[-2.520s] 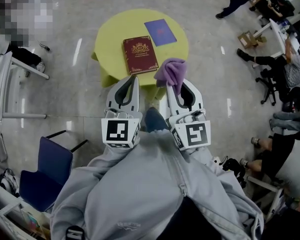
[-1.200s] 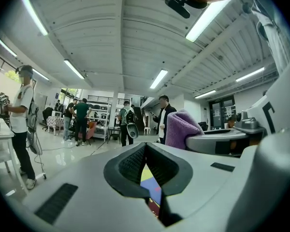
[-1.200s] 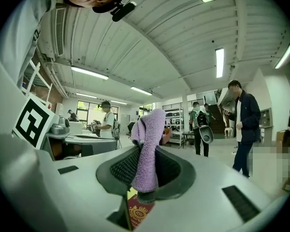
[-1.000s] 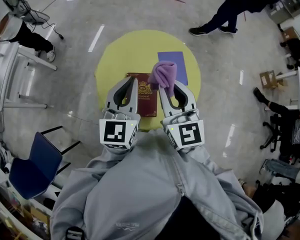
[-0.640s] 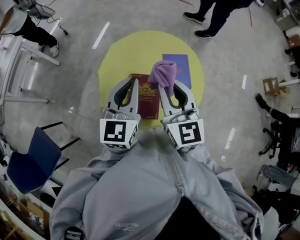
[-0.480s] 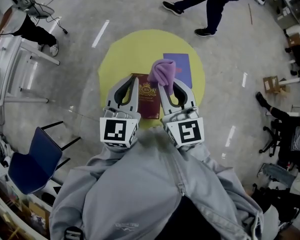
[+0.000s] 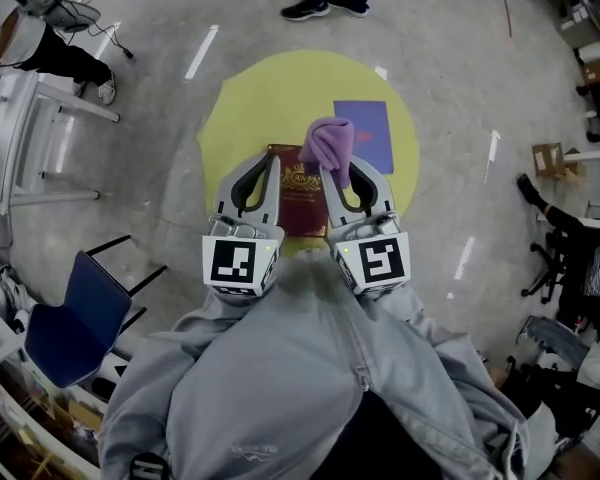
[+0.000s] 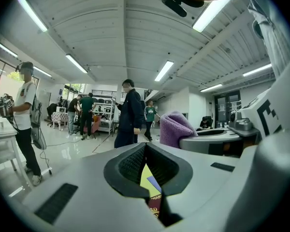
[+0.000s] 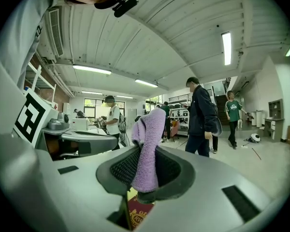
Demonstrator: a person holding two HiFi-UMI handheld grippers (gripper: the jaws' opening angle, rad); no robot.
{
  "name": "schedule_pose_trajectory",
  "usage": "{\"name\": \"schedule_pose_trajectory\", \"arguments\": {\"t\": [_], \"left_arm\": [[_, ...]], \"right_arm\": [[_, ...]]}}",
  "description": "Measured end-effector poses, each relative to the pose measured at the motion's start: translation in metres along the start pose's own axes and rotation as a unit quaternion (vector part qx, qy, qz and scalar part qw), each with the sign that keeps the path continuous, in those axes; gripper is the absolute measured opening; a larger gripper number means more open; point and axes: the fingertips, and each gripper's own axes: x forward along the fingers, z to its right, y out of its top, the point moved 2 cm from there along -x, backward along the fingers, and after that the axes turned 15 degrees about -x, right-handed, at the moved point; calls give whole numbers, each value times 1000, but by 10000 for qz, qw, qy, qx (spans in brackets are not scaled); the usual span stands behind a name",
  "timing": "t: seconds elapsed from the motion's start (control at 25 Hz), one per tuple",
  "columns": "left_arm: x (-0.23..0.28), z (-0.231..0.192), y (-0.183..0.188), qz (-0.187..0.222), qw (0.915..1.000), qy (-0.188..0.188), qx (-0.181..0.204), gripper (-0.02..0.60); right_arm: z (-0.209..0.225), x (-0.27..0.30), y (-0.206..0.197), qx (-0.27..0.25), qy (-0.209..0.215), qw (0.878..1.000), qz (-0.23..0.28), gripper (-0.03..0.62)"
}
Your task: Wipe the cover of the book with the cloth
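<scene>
On the round yellow table point(image 7: 250, 98) a maroon book point(image 7: 302, 206) is laid flat. Both grippers are held side by side over it, pointed forward. The left gripper point(image 7: 269, 160) is closed on nothing, and the purple cloth point(image 7: 329, 142) is pinched upright in the right gripper point(image 7: 332, 175).

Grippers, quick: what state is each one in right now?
Left gripper: shut, nothing between its jaws.
Right gripper: shut on the purple cloth.

An open lab hall: ceiling strip lights point(image 9: 92, 69), white desks point(image 7: 20, 108) at left, chairs point(image 7: 72, 316), people point(image 8: 131, 112) standing about.
</scene>
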Motion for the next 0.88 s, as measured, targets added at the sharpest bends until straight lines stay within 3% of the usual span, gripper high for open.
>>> {"name": "schedule_pose_trajectory", "arguments": {"t": [0.52,0.88], "left_arm": [[10,-33,-47,-399,9989,193,-126,18],[6,-58,-100,-810,9956,390,-246,18]], "right_arm": [[-13,33,-48,-91,375,9977,-559,87],[-25,60,-95,-230,708,9939,-819,87]]}}
